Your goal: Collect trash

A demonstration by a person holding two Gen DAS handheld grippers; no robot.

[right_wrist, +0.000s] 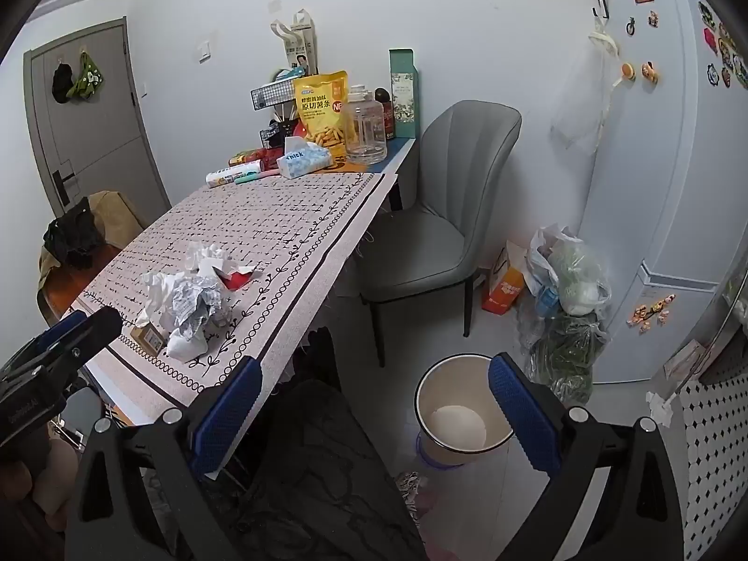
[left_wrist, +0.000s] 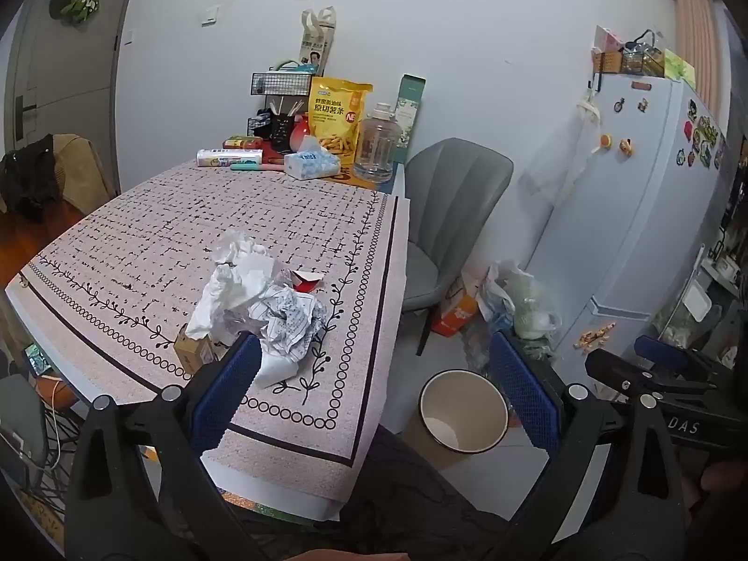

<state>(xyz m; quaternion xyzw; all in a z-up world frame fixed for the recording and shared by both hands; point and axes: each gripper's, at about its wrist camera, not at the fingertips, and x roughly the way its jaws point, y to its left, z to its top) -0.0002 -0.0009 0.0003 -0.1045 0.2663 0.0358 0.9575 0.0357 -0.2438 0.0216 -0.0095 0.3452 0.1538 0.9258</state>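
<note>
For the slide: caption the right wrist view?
Open right gripper hangs between crumpled paper trash on the table and floor bin.

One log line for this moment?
left claw: open, empty | right claw: open, empty | trash: on table | bin: on floor

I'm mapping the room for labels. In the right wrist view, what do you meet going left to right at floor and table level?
Trash pile → grey chair → bin → orange box → plastic bags → fridge.
</note>
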